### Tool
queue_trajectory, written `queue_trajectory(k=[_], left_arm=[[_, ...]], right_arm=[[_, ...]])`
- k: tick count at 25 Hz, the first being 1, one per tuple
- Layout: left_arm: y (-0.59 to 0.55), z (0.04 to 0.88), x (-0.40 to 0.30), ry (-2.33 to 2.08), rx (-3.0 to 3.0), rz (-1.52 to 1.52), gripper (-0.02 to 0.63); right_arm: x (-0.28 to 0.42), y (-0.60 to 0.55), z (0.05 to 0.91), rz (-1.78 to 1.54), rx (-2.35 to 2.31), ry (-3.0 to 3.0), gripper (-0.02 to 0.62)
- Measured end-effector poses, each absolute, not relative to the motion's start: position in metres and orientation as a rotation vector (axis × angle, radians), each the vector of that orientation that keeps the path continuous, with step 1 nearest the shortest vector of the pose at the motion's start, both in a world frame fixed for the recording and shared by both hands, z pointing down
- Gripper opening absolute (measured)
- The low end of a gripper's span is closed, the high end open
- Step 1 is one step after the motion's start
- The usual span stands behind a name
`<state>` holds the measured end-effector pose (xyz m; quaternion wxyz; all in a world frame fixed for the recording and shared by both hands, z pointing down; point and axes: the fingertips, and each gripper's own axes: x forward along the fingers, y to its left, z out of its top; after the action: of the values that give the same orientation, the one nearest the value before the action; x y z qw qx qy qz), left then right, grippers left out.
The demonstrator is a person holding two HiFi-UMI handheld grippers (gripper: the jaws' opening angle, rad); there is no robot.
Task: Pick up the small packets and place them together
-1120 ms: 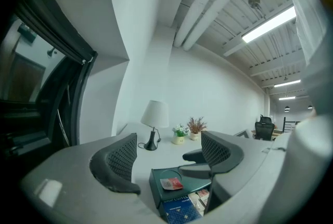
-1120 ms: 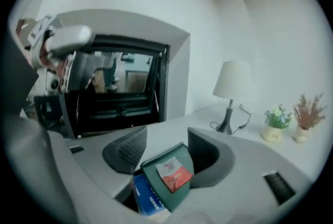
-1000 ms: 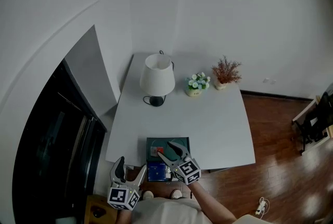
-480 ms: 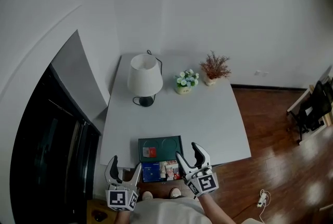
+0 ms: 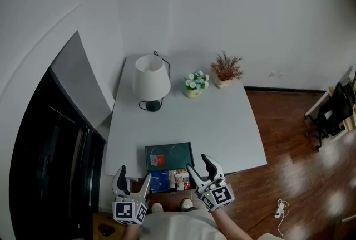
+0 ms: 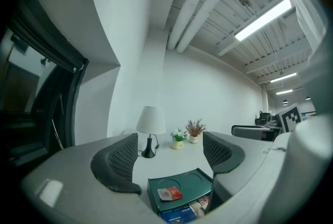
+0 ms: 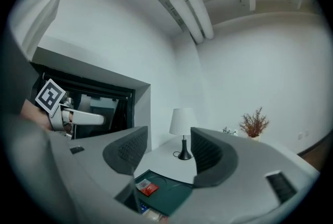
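From above, the left gripper [image 5: 134,175] and right gripper [image 5: 197,163] hover at the table's [image 5: 233,122] near edge. They flank a cluster of packets [image 5: 173,179] lying just this side of the tray [image 5: 181,151]. One red packet [image 5: 158,160] lies alone on the tray, just beyond the cluster and, I'd say, a touch nearer the left gripper. In the left gripper view the jaws stand wide apart and empty, and the red packet [image 6: 169,194] lies ahead and low, its long side roughly across them. In the right gripper view the jaws are apart, have just been closing a little, and hold nothing. The red packet [image 7: 146,187] sits low, slightly to their left.
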<state>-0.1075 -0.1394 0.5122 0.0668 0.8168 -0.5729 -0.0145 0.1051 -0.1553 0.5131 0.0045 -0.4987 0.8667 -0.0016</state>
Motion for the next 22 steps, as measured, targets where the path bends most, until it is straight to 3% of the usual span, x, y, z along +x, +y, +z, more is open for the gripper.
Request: queue_trajectory(k=[8,22], left_arm=[[-0.135,0.516,-0.114,-1.765,2.434,-0.075,0.388],[-0.128,0.525,-0.118,-1.721,2.418,-0.057,0.385]], right_arm=[[0.087,-0.145,0.549,-0.001,-1.505,2.953,0.249],[0.069,-0.112,0.725,-0.39,-1.222,3.729,0.249]])
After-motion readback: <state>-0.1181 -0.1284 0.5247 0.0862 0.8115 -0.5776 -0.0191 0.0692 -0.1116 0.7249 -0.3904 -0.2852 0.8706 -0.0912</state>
